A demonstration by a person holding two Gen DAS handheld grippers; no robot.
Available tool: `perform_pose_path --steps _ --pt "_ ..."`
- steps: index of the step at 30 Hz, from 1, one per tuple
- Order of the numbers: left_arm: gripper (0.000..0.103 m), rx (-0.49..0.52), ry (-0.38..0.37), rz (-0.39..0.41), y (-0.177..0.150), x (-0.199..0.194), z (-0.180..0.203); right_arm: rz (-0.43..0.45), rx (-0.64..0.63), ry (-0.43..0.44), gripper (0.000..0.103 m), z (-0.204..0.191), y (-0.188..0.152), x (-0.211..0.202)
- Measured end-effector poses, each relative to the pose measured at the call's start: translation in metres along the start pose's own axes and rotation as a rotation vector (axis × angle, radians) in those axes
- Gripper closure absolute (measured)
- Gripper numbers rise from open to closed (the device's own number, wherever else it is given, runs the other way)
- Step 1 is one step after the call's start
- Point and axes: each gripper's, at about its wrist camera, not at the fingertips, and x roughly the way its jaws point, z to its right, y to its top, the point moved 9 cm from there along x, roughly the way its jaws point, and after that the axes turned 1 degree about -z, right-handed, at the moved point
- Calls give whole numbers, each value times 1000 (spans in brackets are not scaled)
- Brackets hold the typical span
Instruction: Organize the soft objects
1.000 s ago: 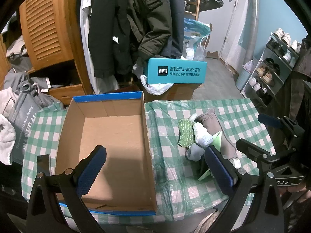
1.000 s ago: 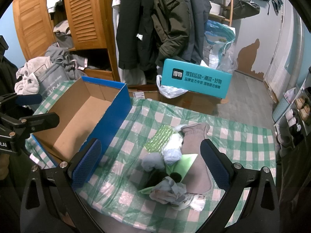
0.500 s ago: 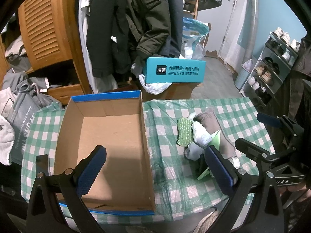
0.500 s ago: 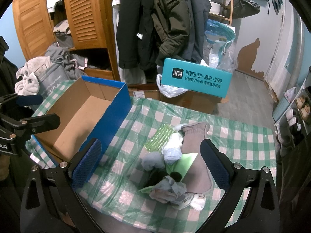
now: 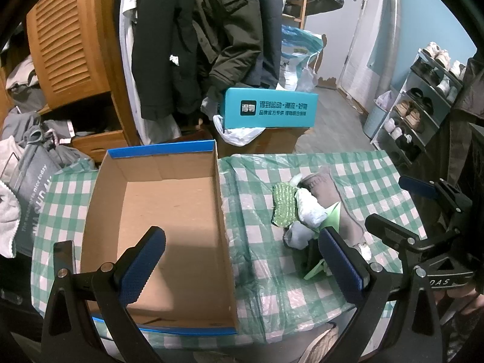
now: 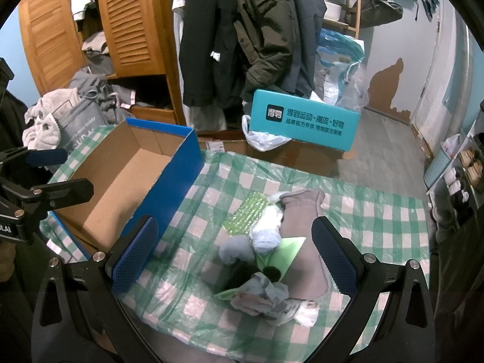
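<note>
A pile of socks (image 6: 266,248) lies on the green checked tablecloth: a green knitted one (image 6: 243,216), a pale blue rolled one (image 6: 266,237), a long grey-brown one (image 6: 302,220) and a crumpled grey one (image 6: 263,298). The pile also shows in the left wrist view (image 5: 305,211). An empty blue cardboard box (image 5: 157,217) stands left of it, also seen in the right wrist view (image 6: 121,178). My left gripper (image 5: 242,263) is open above the box's right wall. My right gripper (image 6: 234,257) is open and empty above the pile.
A teal box (image 6: 302,121) sits on cartons behind the table. Coats (image 6: 242,30) hang beyond, a wooden wardrobe (image 6: 121,24) stands at left with clothes heaped beside it. A shoe rack (image 5: 423,96) stands at right. The table's near edge (image 6: 211,341) is below my right gripper.
Both views have shifted only slightly; the left gripper has drifted a little. The socks and box have not moved, and both grippers stay open.
</note>
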Motion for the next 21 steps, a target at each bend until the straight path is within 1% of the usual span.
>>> perform_pose_path --steps 7,10,11,14,15,16,17,18,19,21 --pt "1 0 -2 -6 -1 1 3 -2 2 -1 2 1 2 3" --pt "1 1 -12 -18 -6 4 11 -5 4 -6 2 8 -6 6" --pt "1 0 -28 -35 -11 8 18 -9 6 -6 2 9 -9 5" --pt "1 -6 -40 -76 -22 20 33 -29 13 -8 2 15 -13 4" --pt "1 -8 -40 -88 -26 25 36 -38 16 -9 2 22 -24 11" --pt "1 -8 -37 -98 -28 29 39 -43 14 -14 2 25 -25 13" --pt "1 -10 -37 -103 -25 34 31 -47 10 -23 2 28 -28 14" --pt "1 -6 -34 -115 -26 40 32 -49 10 -32 2 31 -30 14" --pt "1 0 -31 -124 -28 43 34 -52 12 -37 2 32 -24 13" --pt "1 17 -22 -143 -32 51 43 -68 26 -45 2 41 -29 16"
